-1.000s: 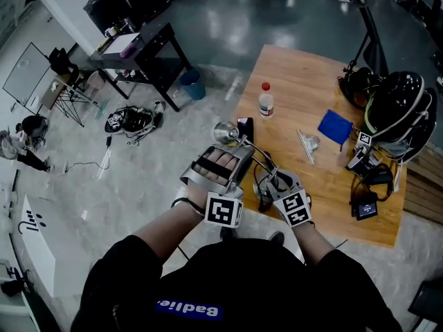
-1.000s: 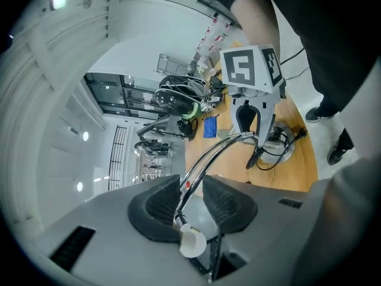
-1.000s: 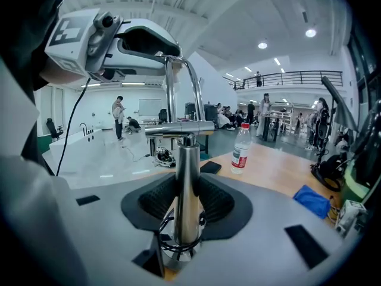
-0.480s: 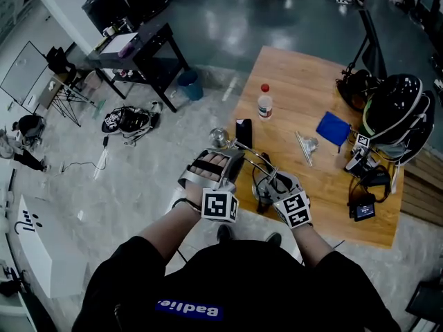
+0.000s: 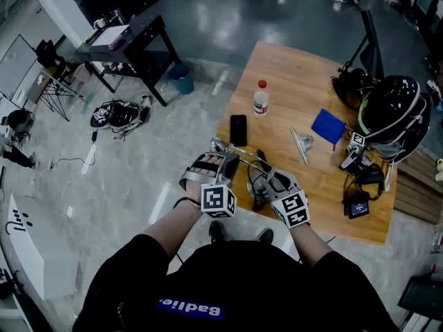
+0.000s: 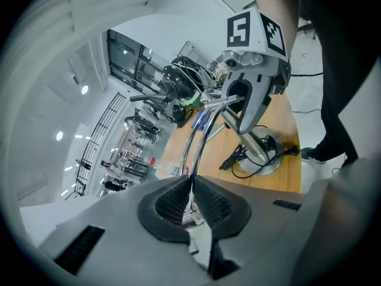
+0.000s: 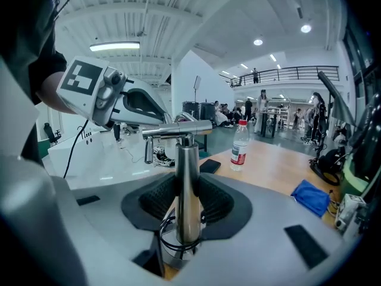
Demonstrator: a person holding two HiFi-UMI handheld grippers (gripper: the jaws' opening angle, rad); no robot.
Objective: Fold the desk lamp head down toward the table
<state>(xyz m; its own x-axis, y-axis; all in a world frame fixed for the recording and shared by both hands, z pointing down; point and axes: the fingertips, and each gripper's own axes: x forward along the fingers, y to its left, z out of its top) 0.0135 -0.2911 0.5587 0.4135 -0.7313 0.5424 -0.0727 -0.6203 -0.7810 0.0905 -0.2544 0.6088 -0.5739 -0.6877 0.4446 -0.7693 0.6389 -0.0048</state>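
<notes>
Two grippers are on the lamp, which stands at the near edge of the table, close to its left corner as the person faces it. The right gripper is clamped on the upright chrome post just above the round base, with a pad pressing on each side. The left gripper is closing its jaws on the thin curved arm toward the head, and the rod is pinched between the pad tips. The head sits near the table's left edge. On the table a phone lies by that edge, a bottle stands farther along it, and a blue cloth lies nearer the right side.
</notes>
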